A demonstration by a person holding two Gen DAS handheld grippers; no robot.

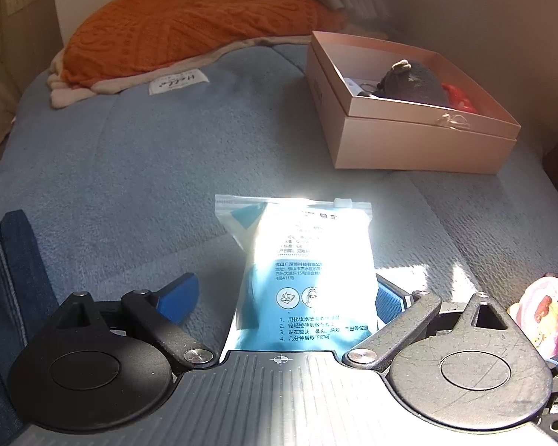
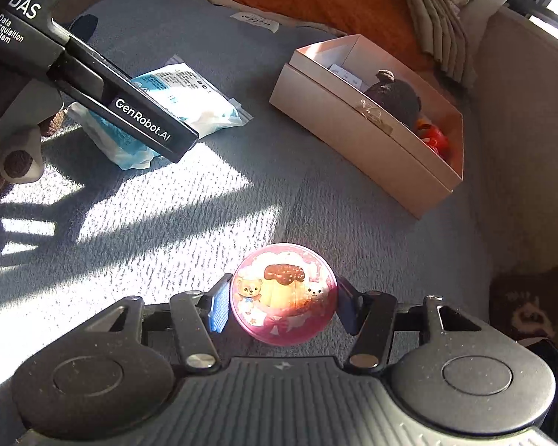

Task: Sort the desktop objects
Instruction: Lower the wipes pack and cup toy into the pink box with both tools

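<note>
Right gripper: my blue pads sit on either side of a round pink tin, low in the centre of the right wrist view – both look to be touching its rim, clamped on it.
Tin: its lid shows a pudding and two bears, lit by a patch of sun; in the left wrist view it peeks in at the far right edge.
Left gripper: my fingers stand wide apart, low in the frame; the left pad is clear of everything, the right one mostly hidden behind the pouch.
Pouch: a blue-and-white zip bag with printed text, lying on the blanket between my left fingers – glare washes out its upper half. I cannot tell whether the right pad touches it.
Box: a pale pink open carton, upper right in both views, well apart from pouch and tin; inside it, a dark plush toy and something red beside it.
Blanket: grey-blue, under everything, striped with sun and shadow.
Cushion: orange, across the top of the left view.
</note>
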